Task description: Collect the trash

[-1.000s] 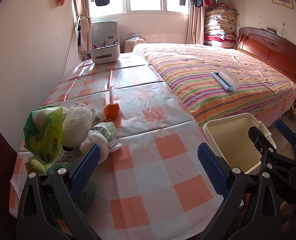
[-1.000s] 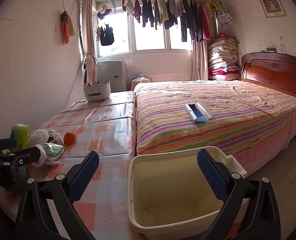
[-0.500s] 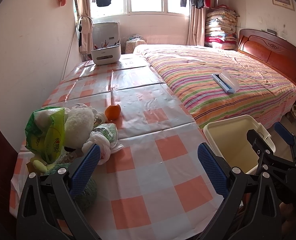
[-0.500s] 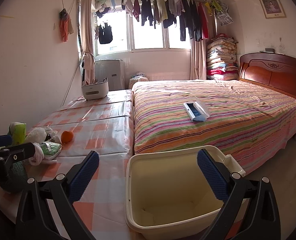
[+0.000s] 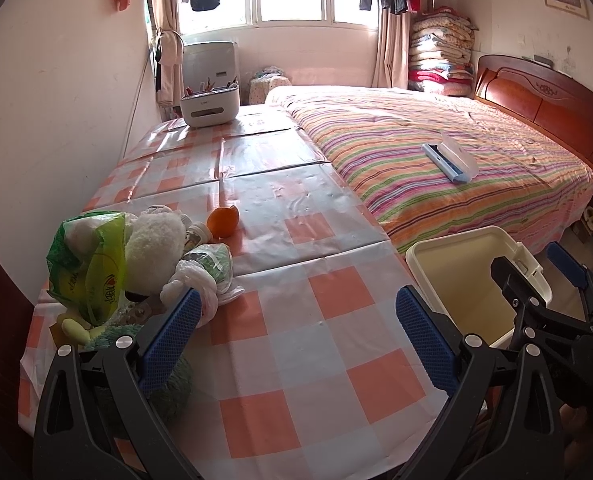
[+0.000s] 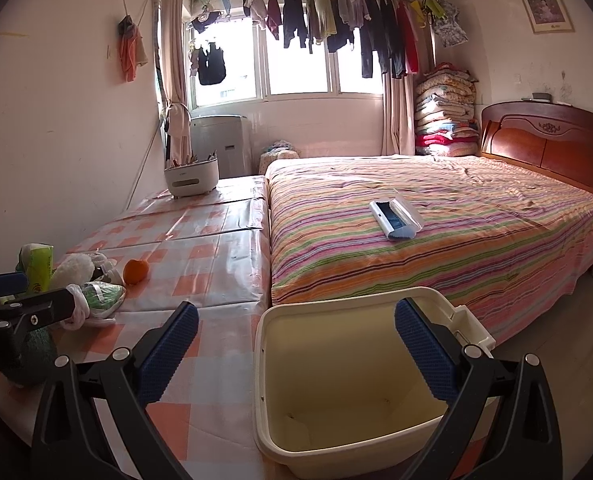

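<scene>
Jaws of both grippers gape wide; only the right wrist view shows the bin's [image 6: 360, 396] floor.

Left gripper [image 5: 296, 328] jaws wide apart, right gripper [image 6: 296, 340] likewise

tablecloth [image 5: 296, 344]: glossy creased plastic sheet | bin [image 6: 336, 384]: smooth matt cream plastic, beside tablecloth | bedspread [image 6: 456, 232]: matt striped cloth | headboard [image 6: 552, 152]: polished wood | bags [image 5: 92, 272] on tablecloth: thin crinkled plastic film | soft toy [image 5: 152, 240]: fluffy plush | gripper pads [image 5: 424, 340]: rough textured blue
</scene>
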Demonstrator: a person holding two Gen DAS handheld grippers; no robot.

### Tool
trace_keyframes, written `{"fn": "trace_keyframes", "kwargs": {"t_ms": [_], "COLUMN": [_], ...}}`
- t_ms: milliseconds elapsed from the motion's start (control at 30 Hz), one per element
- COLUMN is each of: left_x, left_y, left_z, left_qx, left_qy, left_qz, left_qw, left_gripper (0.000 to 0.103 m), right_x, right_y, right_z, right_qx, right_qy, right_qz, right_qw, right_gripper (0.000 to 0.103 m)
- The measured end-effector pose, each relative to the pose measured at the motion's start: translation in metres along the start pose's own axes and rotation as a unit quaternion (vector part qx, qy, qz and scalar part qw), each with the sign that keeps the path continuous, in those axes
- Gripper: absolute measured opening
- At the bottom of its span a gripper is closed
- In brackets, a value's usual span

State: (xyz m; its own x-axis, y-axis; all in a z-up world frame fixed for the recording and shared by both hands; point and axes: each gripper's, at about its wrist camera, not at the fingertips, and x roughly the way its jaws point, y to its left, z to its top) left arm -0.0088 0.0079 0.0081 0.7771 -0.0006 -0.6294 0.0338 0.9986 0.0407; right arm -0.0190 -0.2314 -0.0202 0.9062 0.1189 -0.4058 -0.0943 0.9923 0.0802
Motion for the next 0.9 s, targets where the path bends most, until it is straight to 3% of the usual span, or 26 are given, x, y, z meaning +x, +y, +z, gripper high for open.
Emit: {"fn": "trace_keyframes", "kwargs": {"t_ms": [400,900], "left_x": [-0.005,-0.009], "left_y": [0.007,0.077], "left_z": [-0.001,-0.004], "left_qx": [-0.004,-0.063], "left_qy": [-0.006,-0.001], "left_qz": [0.006,0.033], "left_qw": [1.0000,0.9975], "left_gripper": [0.096,0.096], "right_x": [0.000,0.003], "right_y": [0.000,0.016], "right_z": [-0.001,0.000], "right_qx": [0.000,-0.014], "right_qy": [0.003,0.007], "right_qz": [0.003,0.020], "right_qw": [1.000,1.000], "right_gripper": [0.096,0.096]}}
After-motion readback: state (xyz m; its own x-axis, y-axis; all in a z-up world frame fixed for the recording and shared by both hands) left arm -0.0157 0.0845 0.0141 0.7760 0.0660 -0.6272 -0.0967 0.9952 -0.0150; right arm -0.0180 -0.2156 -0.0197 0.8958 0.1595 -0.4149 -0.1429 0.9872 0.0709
